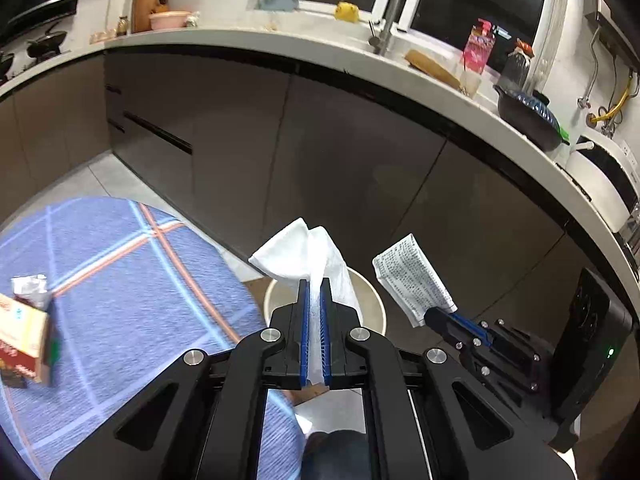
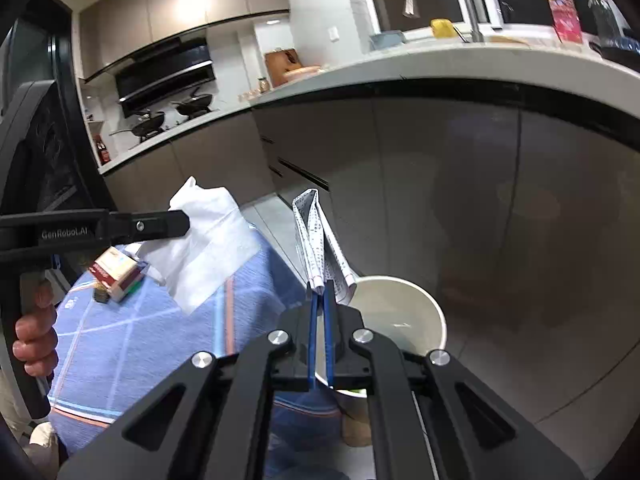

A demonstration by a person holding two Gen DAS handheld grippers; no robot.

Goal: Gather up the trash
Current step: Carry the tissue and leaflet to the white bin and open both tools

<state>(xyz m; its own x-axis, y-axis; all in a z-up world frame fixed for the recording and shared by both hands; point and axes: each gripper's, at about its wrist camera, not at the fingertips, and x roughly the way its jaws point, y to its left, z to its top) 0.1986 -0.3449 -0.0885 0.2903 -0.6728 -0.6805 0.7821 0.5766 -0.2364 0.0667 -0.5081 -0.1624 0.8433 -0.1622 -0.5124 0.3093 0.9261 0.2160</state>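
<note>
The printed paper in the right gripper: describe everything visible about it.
The printed paper is a thin white sheet covered in dense small black print, folded lengthwise and creased. The right gripper, shut, pinches its lower end, so it sticks up and forward, clear of everything else. It hangs above the near rim of the white bin, beside the tissue held by the left gripper.

Ahead of my left tongs [image 1: 315, 292] and right tongs [image 2: 320, 294] the bin [image 2: 434, 312] mouth lies open, nothing across it. Cabinets [image 1: 340, 152] wall off the far side; the desk [image 2: 132, 344] edge and a carton [image 2: 116, 274] crowd the left.
</note>
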